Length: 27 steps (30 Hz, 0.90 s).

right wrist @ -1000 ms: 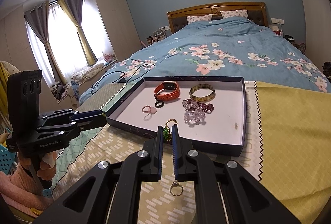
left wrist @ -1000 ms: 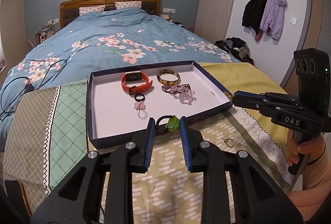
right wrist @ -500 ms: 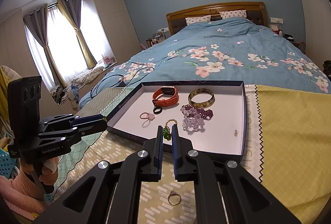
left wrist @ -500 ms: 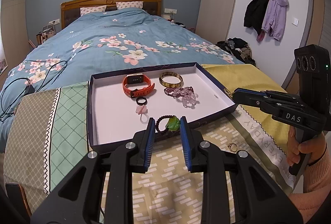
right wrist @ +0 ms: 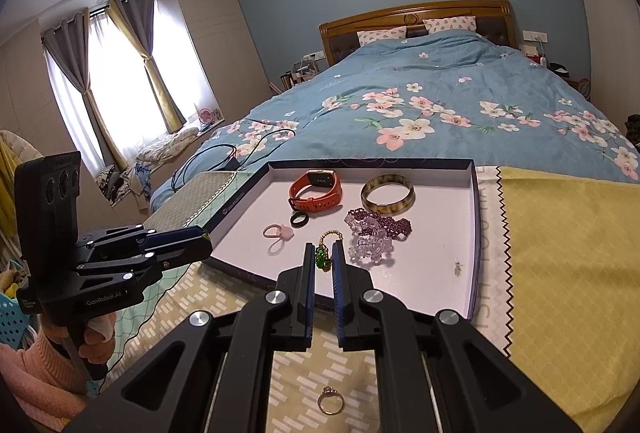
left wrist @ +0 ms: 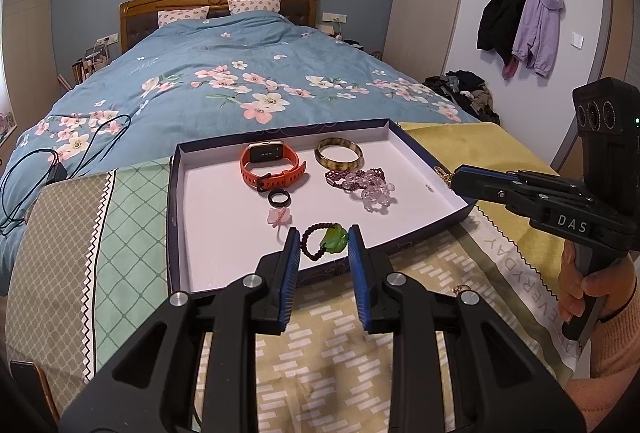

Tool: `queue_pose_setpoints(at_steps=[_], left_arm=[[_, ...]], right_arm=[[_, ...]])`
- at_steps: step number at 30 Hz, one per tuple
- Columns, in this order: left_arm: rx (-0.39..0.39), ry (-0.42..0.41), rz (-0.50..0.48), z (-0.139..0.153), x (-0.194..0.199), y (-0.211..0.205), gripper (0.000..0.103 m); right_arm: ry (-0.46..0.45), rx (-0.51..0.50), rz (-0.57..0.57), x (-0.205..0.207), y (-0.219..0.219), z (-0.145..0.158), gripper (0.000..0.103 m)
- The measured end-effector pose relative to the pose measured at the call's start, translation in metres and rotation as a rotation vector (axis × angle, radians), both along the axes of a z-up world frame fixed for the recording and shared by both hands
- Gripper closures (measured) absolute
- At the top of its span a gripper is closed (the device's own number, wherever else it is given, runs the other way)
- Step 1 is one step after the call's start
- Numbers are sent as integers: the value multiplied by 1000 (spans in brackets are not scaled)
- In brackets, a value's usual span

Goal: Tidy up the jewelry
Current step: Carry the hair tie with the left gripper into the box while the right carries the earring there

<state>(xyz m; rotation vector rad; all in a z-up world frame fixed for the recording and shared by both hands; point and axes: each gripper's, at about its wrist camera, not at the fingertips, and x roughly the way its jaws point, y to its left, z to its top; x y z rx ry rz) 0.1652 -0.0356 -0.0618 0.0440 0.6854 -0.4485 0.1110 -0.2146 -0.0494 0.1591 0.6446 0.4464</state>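
Left gripper [left wrist: 323,239]: narrow, clamping dark bead bracelet [left wrist: 306,241].
Right gripper [right wrist: 322,253]: pinching gold chain [right wrist: 329,234].
Tray [left wrist: 173,217]: watch [left wrist: 272,165], bangle [left wrist: 338,152].

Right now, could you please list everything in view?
tray: one, navy, white inside, on patterned cloth
watch: one, orange, in tray
bangle: one, amber, beside watch
beaded bracelets: heap, purple and clear, in tray
black ring: one, black, in tray
pink ring: one, pink, in tray
gold ring: one, gold, on cloth outside tray
bed: one, blue floral cover, behind tray
dark-bead bracelet: one, green charm, in left gripper
gold-bead chain: one, green stone, in right gripper
left gripper: one, black, shut on dark-bead bracelet
right gripper: one, black, shut on gold-bead chain
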Motion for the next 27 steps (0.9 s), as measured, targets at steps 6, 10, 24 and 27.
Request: queue_pose_setpoints(at_steps=[6, 10, 24, 27], left_arm=[[8, -3, 4, -1, 4, -1, 78], [13, -3, 6, -2, 7, -1, 78], [31, 13, 19, -11, 24, -3, 78], [33, 15, 23, -12, 27, -3, 78]], right_arm=[[6, 5, 2, 8, 1, -2, 96], [9, -4, 6, 15, 5, -3, 96], [34, -9, -3, 31, 6, -10, 96], [42, -9, -7, 34, 4, -12, 96]])
